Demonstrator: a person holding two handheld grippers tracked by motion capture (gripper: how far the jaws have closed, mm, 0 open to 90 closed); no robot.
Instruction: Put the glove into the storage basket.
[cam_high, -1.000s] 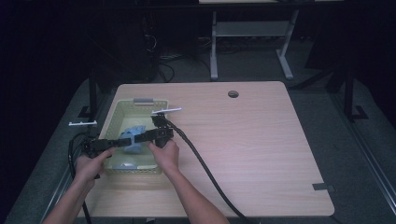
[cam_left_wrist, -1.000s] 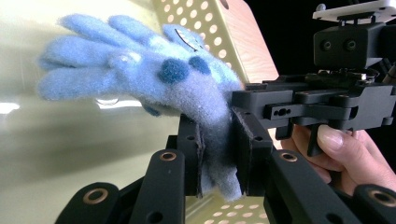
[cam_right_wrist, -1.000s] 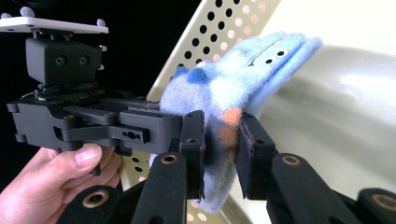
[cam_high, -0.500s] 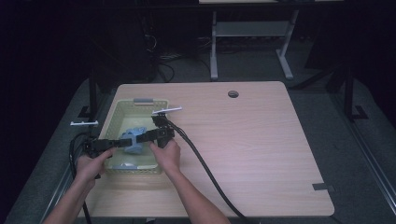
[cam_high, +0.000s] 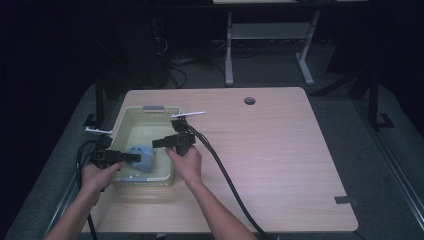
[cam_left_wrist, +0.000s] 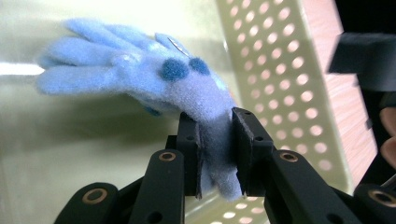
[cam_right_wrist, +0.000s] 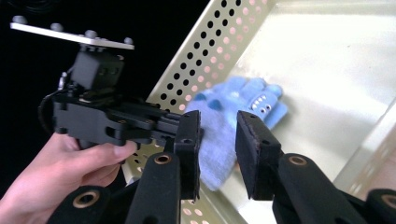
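The person is standing at the near edge of the counter (cam_high: 280, 165) and working over a pale green perforated basket (cam_high: 125, 131) that is sitting at its left side. The left tongs (cam_left_wrist: 215, 140) are pinching the cuff of a small fuzzy blue glove (cam_left_wrist: 140, 74), with the pads pressing the fleece flat between them, so the glove is hanging out from that grip with its fingers pointing away over the basket's floor. From above, the glove (cam_high: 142, 157) is sitting low inside the basket near its front left corner, just off the left tongs (cam_high: 131, 158). The right tongs (cam_right_wrist: 218, 140) are standing partly open after just widening a little, and the glove (cam_right_wrist: 243, 105) is showing through the gap behind them rather than being squeezed; nothing is being held there. In the high view the right tongs (cam_high: 159, 143) are hovering over the basket's middle, close beside the glove. It looks as if the left hand is lifting the glove out while the right is getting ready to help. To do this well, the left grip should be staying firm on the cuff and rising straight up, keeping the dangling fingers off the basket's holed wall, and the right tongs should be taking the free end only once it is hanging clear.
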